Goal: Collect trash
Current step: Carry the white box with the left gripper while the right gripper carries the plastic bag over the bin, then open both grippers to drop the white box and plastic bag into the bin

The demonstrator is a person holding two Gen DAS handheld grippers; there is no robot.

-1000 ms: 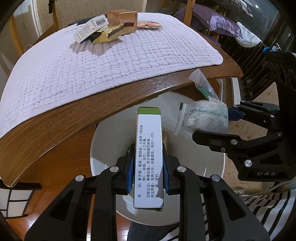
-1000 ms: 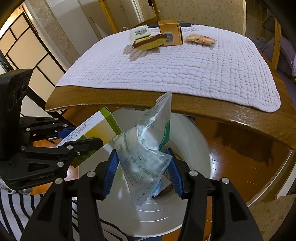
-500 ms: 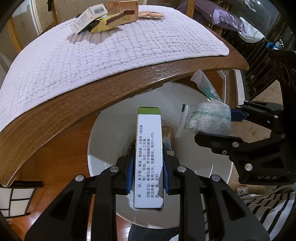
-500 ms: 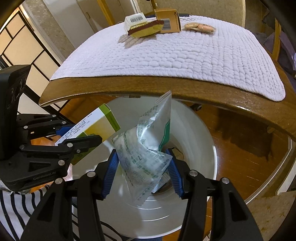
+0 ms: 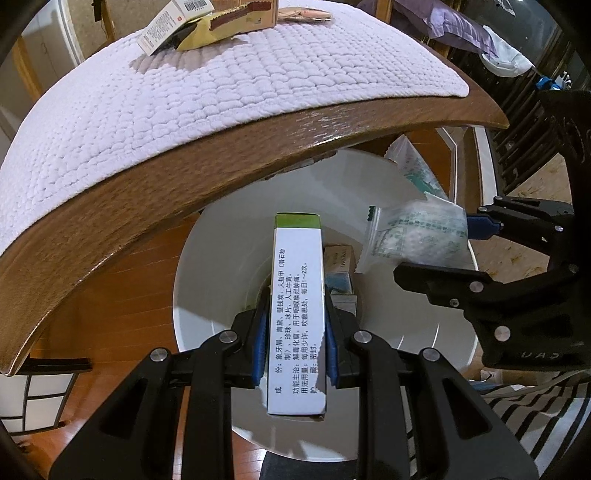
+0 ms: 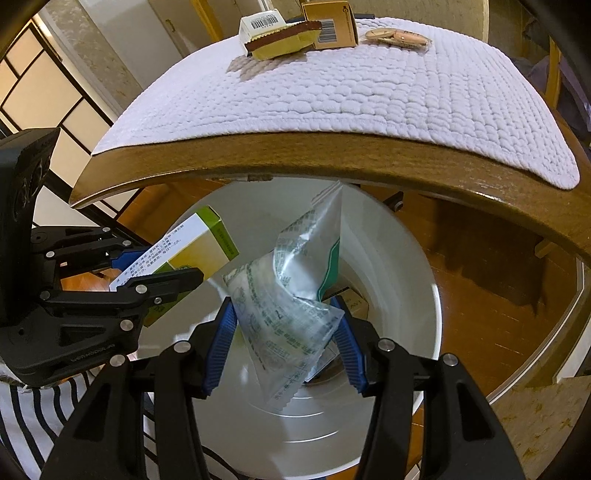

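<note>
My left gripper [image 5: 295, 332] is shut on a tall white box with a green end [image 5: 297, 314] and holds it above the open white bin [image 5: 221, 236] below the table edge. My right gripper [image 6: 284, 332] is shut on a crumpled clear plastic bag with green print [image 6: 291, 295], also over the bin [image 6: 413, 280]. Small boxes [image 5: 338, 273] lie at the bin's bottom. The right gripper shows in the left wrist view [image 5: 476, 236], and the left gripper [image 6: 155, 277] shows in the right wrist view.
The wooden table [image 5: 184, 170] with a white quilted mat [image 5: 221, 92] overhangs the bin. At its far side lie a white barcode box [image 6: 260, 27], a yellow-brown wrapper [image 6: 284, 42], a brown carton [image 6: 332, 24] and a pinkish packet [image 6: 399, 37]. Striped cloth [image 5: 535, 406] lies nearby.
Both grippers have sunk lower toward the bin with their loads; the table edge now sits higher in both views. Both grips are unchanged.
</note>
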